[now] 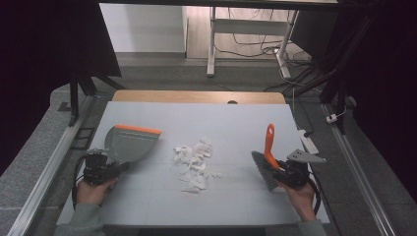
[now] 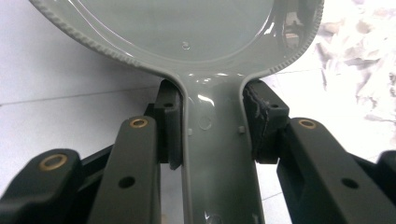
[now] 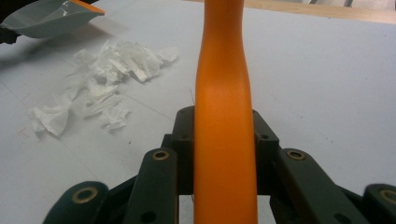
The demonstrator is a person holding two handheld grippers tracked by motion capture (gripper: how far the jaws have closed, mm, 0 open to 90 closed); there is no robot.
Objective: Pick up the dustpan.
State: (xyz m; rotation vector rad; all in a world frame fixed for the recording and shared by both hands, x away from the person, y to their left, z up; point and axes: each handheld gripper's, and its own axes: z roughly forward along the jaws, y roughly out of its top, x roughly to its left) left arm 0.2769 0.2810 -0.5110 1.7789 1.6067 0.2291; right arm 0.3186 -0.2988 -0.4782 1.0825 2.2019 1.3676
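A grey dustpan with an orange front lip sits at the left of the white table. My left gripper is shut on its handle, with the black pads pressing both sides. At the right, my right gripper is shut on the orange handle of a hand brush. The brush's grey bristles point down and left toward the table. A heap of torn white paper scraps lies between the two tools, apart from both; the same paper scraps lie left of the brush handle.
The white table top has a wooden edge at the far side. A white power strip lies off the right edge. Dark frames and cables stand beyond the table.
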